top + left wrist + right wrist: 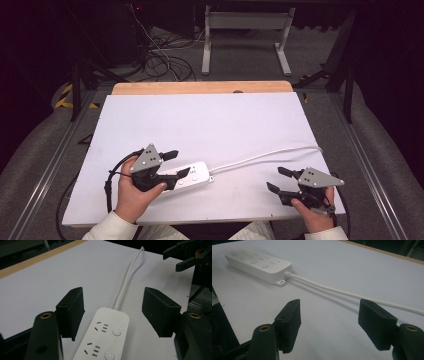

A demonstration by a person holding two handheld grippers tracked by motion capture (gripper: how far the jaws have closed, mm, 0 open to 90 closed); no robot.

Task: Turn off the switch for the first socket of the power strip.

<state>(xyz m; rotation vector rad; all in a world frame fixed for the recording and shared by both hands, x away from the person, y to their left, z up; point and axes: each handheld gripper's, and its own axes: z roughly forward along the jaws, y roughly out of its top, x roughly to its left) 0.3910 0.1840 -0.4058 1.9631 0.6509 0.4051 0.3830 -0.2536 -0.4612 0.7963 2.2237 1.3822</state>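
A white power strip [194,175] lies flat on the white board [200,125], and its white cable [265,156] runs off to the right. My left gripper [178,163] hovers over the strip's near end. In the left gripper view the strip [106,336] lies between the jaws of my left gripper [113,308], which stand apart with a gap on each side and touch nothing. My right gripper [275,178] rests open near the board's front right, pointing left. In the right gripper view the right gripper [328,315] holds nothing, with the cable [352,293] crossing beyond it and the strip [258,262] farther off.
A wooden table edge [200,88] shows behind the board. Metal rails [55,160] flank the board on both sides. On the floor beyond stand white table legs [245,30] and tangled cables [160,60]. My right gripper [185,257] also appears at the top right of the left gripper view.
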